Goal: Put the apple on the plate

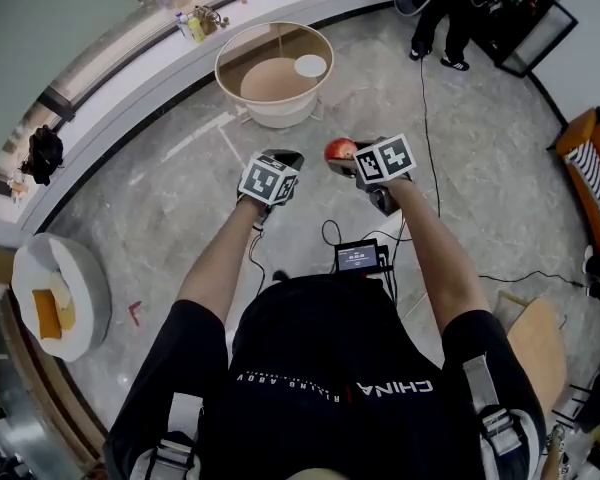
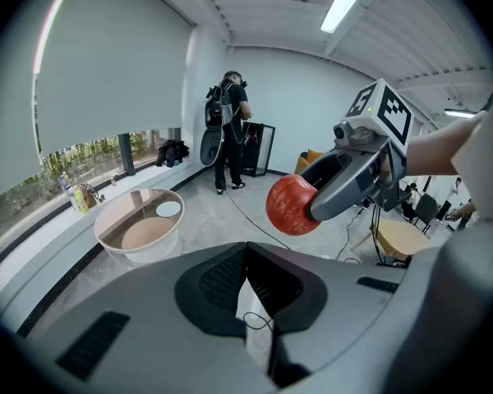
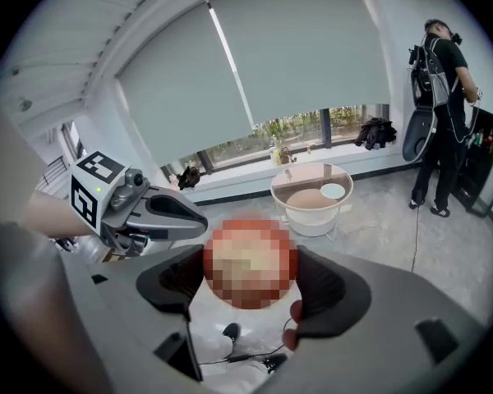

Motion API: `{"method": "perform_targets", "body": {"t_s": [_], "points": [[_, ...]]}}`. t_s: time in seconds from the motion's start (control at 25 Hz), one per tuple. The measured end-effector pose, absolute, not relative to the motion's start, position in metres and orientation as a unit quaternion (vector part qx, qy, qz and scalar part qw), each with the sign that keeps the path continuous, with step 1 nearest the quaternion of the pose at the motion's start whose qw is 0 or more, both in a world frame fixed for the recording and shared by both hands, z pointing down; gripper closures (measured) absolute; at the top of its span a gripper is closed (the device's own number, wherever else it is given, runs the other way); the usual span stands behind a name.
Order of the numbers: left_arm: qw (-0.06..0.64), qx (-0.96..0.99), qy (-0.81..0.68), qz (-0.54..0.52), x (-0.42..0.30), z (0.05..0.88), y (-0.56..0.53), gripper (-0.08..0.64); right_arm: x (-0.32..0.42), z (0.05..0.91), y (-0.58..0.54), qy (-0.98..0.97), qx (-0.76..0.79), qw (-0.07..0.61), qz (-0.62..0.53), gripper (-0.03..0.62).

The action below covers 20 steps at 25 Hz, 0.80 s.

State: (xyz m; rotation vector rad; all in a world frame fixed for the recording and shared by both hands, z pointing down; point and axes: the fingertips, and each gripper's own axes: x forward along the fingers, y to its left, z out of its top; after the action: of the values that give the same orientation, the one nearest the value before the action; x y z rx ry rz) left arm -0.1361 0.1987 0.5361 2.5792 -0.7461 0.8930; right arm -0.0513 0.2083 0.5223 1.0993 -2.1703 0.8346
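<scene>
A red apple [image 1: 338, 149] sits between the jaws of my right gripper [image 1: 348, 160], which is shut on it and held up over the floor. The left gripper view shows the same apple [image 2: 289, 205] at the tip of the right gripper [image 2: 311, 203]. In the right gripper view the apple [image 3: 248, 261] fills the gap between the pads under a mosaic patch. My left gripper [image 1: 283, 160] hangs just left of it, its jaws together and holding nothing [image 2: 246, 249]. A small white plate [image 1: 310, 65] lies on the round table [image 1: 242, 56] ahead.
A curved window ledge [image 1: 130, 88] with bottles runs behind the table. A person in black [image 1: 450, 8] stands by a black cabinet at the far right. Cables [image 1: 425, 118] trail over the marble floor. A round white seat [image 1: 80, 278] is at the left, a wooden stool [image 1: 540, 338] at the right.
</scene>
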Motion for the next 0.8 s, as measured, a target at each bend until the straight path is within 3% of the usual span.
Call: {"method": "perform_targets", "body": {"t_s": [0.8], "points": [[0.148,0.899,-0.250,0.327,-0.109,0.550,0.191,0.541,-0.020,0.538,0.204,-0.801,0.420,0.265,0.333,0.221]]}}
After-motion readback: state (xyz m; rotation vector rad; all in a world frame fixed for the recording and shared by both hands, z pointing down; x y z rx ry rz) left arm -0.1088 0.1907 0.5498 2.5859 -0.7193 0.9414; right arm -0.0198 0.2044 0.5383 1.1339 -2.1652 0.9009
